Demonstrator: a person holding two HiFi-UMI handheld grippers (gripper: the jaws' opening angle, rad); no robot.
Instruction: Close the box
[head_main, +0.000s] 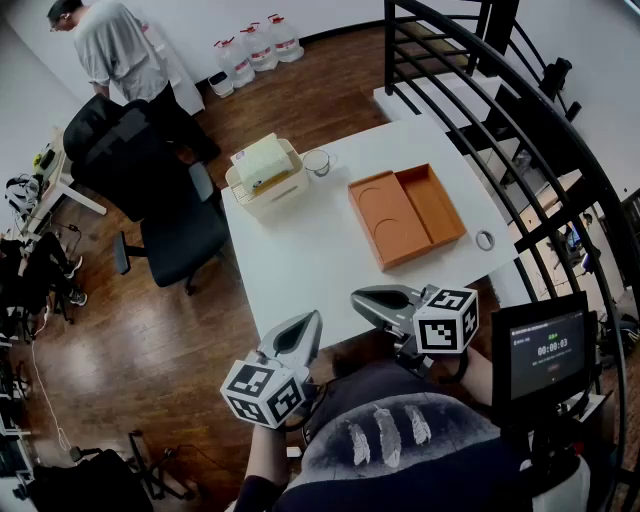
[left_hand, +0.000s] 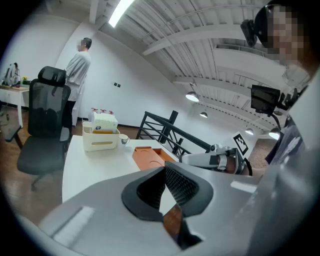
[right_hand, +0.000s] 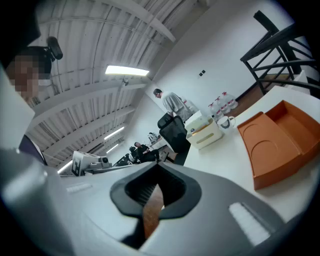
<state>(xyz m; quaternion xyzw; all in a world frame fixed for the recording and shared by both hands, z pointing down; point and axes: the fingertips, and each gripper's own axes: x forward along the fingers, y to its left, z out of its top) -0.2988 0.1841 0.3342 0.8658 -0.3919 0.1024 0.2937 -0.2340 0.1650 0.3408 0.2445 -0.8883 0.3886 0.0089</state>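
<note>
The orange box (head_main: 405, 215) lies open on the right half of the white tabletop (head_main: 300, 262). Its two halves are spread flat side by side, a panel with a round recess to the left and a deeper tray to the right. A small ring (head_main: 485, 240) sits just beside the box's right corner, and a white organiser (head_main: 265, 175) and a mug (head_main: 317, 161) stand apart at the far left.

Both tools hang at the tabletop's near edge, close to the person's body and well short of the box. The left gripper (head_main: 305, 325) and the right gripper (head_main: 365, 300) each have their jaws drawn together on nothing.

Closing the box well probably means bringing both forward. One would steady the tray while the other gets under the recessed panel's outer left edge and swings it over along the centre fold. A slow lift should keep the light box from skidding toward the ring, and a final press would seat it flush.
</note>
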